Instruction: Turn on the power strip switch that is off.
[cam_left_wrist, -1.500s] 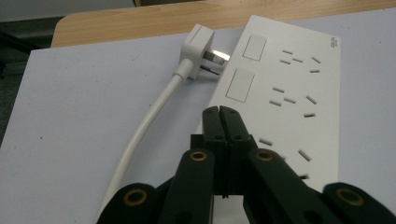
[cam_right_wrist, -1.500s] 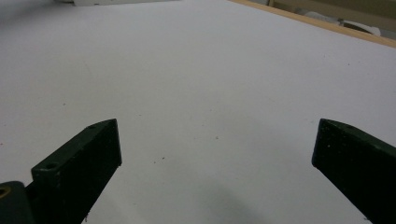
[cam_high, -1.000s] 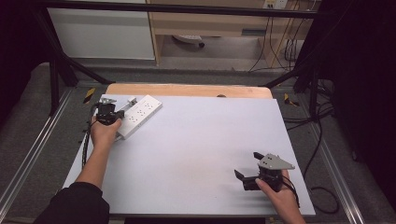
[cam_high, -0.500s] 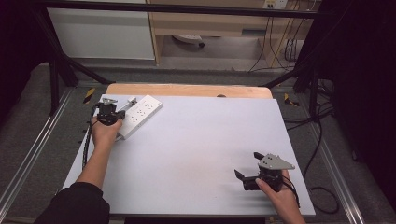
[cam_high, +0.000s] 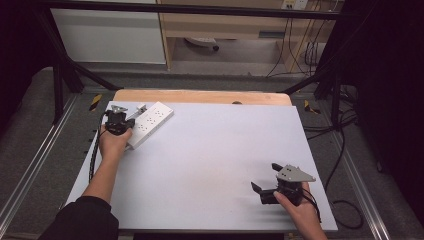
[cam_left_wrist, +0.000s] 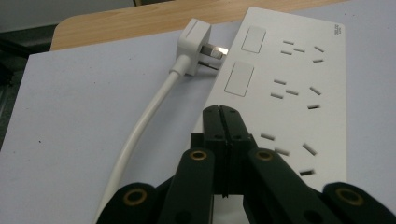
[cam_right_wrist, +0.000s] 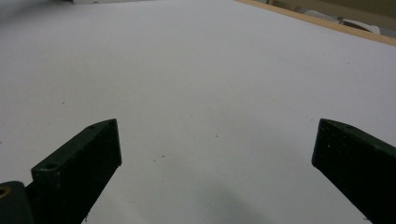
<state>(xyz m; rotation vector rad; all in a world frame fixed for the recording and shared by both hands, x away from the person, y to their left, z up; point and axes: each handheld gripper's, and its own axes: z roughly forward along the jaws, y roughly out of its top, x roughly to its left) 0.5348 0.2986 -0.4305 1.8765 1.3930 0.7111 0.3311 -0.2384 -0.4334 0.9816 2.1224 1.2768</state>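
A white power strip (cam_high: 151, 121) lies at the far left of the table, its several sockets and two switches facing up (cam_left_wrist: 289, 93). A white plug (cam_left_wrist: 194, 39) lies with its prongs against the strip's far left edge, and its cable (cam_left_wrist: 140, 126) runs back toward me. My left gripper (cam_high: 128, 122) is shut with nothing between the jaws, tips (cam_left_wrist: 220, 111) over the strip's near left edge. My right gripper (cam_high: 265, 176) stands open low over bare table at the near right, nothing between its jaws (cam_right_wrist: 215, 135).
The white table top (cam_high: 215, 145) has a wooden strip (cam_high: 200, 96) along its far edge. Metal rails (cam_high: 35, 165) run down both sides. Cables (cam_high: 345, 150) hang off the right side, and cabinets stand behind the table.
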